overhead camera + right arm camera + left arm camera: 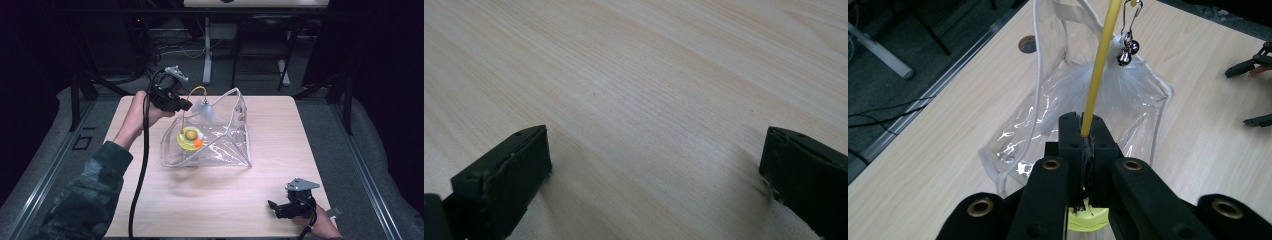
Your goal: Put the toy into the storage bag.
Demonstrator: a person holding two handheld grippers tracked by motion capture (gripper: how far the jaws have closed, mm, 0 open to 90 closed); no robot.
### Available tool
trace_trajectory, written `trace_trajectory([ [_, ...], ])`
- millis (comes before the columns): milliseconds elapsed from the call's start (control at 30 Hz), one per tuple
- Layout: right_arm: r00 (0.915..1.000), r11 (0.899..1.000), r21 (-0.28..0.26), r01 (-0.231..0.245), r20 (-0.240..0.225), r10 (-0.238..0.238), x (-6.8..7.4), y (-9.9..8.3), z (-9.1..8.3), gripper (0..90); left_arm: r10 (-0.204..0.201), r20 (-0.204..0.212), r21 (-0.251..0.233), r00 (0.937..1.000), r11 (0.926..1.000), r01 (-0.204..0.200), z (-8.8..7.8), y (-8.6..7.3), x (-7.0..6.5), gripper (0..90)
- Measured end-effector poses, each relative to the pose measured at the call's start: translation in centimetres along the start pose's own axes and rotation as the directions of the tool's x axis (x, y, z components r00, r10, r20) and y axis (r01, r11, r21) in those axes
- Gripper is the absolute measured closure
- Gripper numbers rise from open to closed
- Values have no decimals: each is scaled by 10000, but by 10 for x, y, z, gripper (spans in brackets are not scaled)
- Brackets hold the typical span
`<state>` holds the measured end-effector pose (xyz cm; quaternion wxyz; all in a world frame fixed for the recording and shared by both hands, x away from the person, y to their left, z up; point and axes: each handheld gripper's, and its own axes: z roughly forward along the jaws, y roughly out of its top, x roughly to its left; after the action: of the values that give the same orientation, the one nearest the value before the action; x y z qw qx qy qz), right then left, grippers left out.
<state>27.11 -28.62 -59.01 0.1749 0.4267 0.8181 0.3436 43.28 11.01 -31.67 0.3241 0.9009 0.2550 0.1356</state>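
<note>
The right hand-held gripper (656,175) gapes wide above bare table (649,75); the left hand-held gripper (1082,131) pinches a yellow wand (1099,60).

Your clear bag (220,140) sits on the table (280,130) a little left of its middle, mouth standing up at the far side. Inside it, toward its left end, lies the round toy base (189,138) with two small balls (199,140) on it. The thin wand (186,102) rises from that base and arches right to the feather tuft (206,111) hanging over the bag. Your left gripper (184,104) is at the bag's far-left corner, on the wand. Your right gripper (272,206) rests well apart, at the table's near-right corner.
</note>
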Motion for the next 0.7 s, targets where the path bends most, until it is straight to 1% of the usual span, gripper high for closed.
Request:
trace_trajectory([
  [33, 10000, 10000, -2, 6, 2, -6, 0, 0, 0, 0, -40, 100, -2, 9999, 10000, 40, 4, 0, -1, 882],
  [133, 10000, 10000, 5, 5, 2, -5, 0, 0, 0, 0, -1, 132, 14, 9999, 10000, 1, 8, 0, -1, 882],
  [167, 10000, 10000, -1, 5, -2, -5, 0, 0, 0, 0, -15, 174, 64, 9998, 10000, 13, 13, -1, -2, 882],
  [200, 10000, 10000, -1, 5, -2, -5, 0, 0, 0, 0, -15, 174, 64, 9998, 10000, 13, 13, -1, -2, 882],
  [233, 10000, 10000, 1, 9, -2, -9, 0, 0, 0, 0, -17, 220, 102, 9998, 9999, 15, 18, -2, -2, 881],
  [267, 10000, 10000, 11, 12, 4, -12, 0, 0, 0, 0, -17, 220, 102, 9998, 9999, 15, 18, -2, -2, 882],
  [300, 10000, 10000, 34, 29, 34, -30, 0, 0, 0, 0, -5, 244, 162, 9997, 9999, 1, 23, -3, -2, 882],
  [367, 10000, 10000, 2, 15, -5, -15, 0, 0, 0, 0, -52, 260, 173, 9996, 9998, 47, 25, -4, -2, 881],
  [400, 10000, 10000, 3, 7, 1, -7, 0, 0, 0, 0, -97, 337, 243, 9994, 9997, 89, 30, -5, -1, 881],
  [467, 10000, 10000, -21, 19, 3, -19, 0, 0, 0, 0, -128, 333, 180, 9994, 9998, 122, 33, -6, -1, 881],
  [500, 10000, 10000, -28, 17, -1, -17, 0, 0, 0, 0, -125, 434, 232, 9990, 9997, 115, 38, -8, 1, 882],
  [533, 10000, 10000, -27, 19, -1, -19, 0, 0, 0, 0, -125, 434, 232, 9990, 9997, 115, 38, -8, 1, 881],
  [567, 10000, 10000, -27, 19, -1, -19, 0, 0, 0, 0, -141, 458, 297, 9989, 9995, 127, 40, -9, 2, 881],
  [700, 10000, 10000, -26, 26, -5, -26, 0, 0, 0, 0, -233, 462, 309, 9987, 9993, 219, 48, -14, 4, 881],
])
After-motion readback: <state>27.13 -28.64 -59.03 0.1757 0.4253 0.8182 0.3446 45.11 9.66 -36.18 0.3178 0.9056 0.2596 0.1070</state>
